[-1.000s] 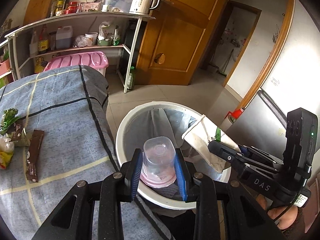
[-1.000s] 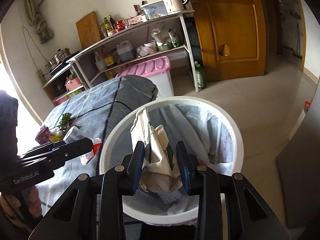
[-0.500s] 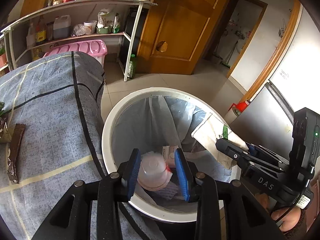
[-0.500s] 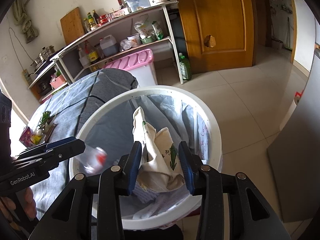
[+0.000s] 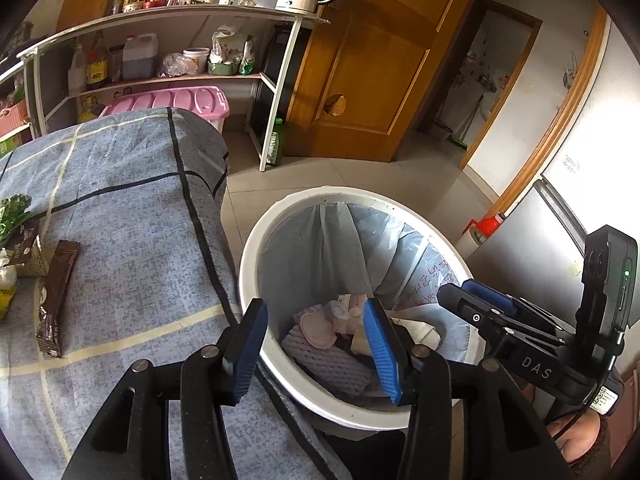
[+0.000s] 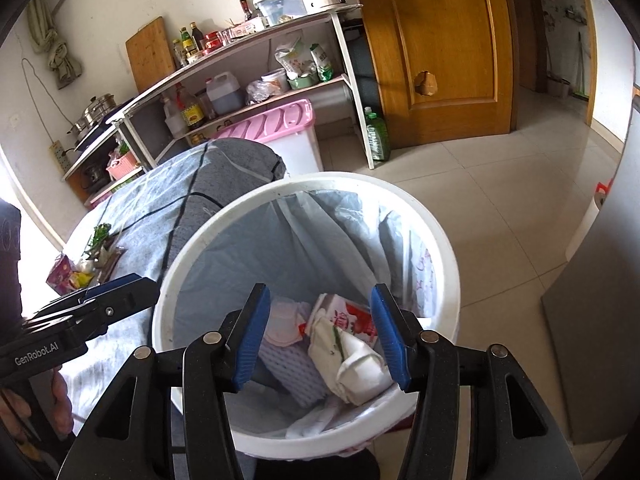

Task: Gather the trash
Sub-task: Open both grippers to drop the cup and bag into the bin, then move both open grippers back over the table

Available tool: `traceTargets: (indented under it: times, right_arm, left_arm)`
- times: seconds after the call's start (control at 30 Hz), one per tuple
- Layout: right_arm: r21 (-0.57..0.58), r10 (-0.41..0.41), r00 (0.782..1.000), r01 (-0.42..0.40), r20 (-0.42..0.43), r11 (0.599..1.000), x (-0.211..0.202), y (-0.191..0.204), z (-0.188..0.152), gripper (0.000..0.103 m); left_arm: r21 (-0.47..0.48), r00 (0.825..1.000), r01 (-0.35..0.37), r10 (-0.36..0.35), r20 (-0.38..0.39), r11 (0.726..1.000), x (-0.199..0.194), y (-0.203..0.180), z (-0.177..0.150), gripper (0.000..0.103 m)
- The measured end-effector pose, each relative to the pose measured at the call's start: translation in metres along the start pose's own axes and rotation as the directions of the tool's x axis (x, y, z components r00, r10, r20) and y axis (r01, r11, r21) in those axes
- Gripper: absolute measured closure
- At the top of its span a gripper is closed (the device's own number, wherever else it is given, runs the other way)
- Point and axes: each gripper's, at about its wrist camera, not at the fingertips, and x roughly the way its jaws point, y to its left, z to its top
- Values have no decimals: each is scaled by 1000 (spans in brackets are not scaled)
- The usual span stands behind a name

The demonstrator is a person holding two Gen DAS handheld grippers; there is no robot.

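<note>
A: Where do the two grippers stand?

B: Both hang over the white trash bin point(image 6: 440, 240), lined with a pale blue bag. The left gripper point(image 5: 316, 344) has its blue pads spread wide with nothing between them. The right gripper point(image 6: 324, 336) is spread the same way, also empty.

A: And the trash?

B: Down in the bin. The crumpled white paper bag with green print point(image 6: 352, 356) lies near the bottom, beside a red-and-white wrapper point(image 6: 348, 314). The clear plastic cup with a pinkish base point(image 6: 282, 322) rests on a sheet of white foam netting point(image 6: 292, 372).

A: Anything left on the table?

B: Yes. On the blue checked tablecloth point(image 5: 132, 240) a brown snack wrapper point(image 5: 56, 296) lies flat, well apart from the bin. More wrappers and some green leaves point(image 5: 12, 216) sit at the left edge, just beside it.

A: Can each gripper see the other?

B: Yes, each shows at the side of the other's view, just outside the bin rim
</note>
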Motion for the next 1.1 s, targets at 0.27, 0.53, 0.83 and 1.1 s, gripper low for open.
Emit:
traceTargets:
  times: [0.27, 0.53, 0.83, 1.1]
  right_arm:
    - [-41, 50, 999, -49, 20, 998, -3, 32, 6, 50]
    - [-98, 110, 994, -107, 19, 989, -2, 74, 8, 50]
    - [-162, 191, 982, -190, -11, 968, 12, 129, 11, 50]
    - [-224, 258, 965, -262, -43, 939, 32, 188, 22, 50]
  left_arm:
    - [-53, 997, -36, 40, 68, 998, -39, 32, -1, 53]
    - [-140, 989, -71, 88, 120, 988, -73, 72, -11, 53]
    - [-218, 959, -176, 217, 181, 960, -121, 124, -28, 53]
    - [-350, 922, -254, 335, 194, 902, -156, 192, -41, 48]
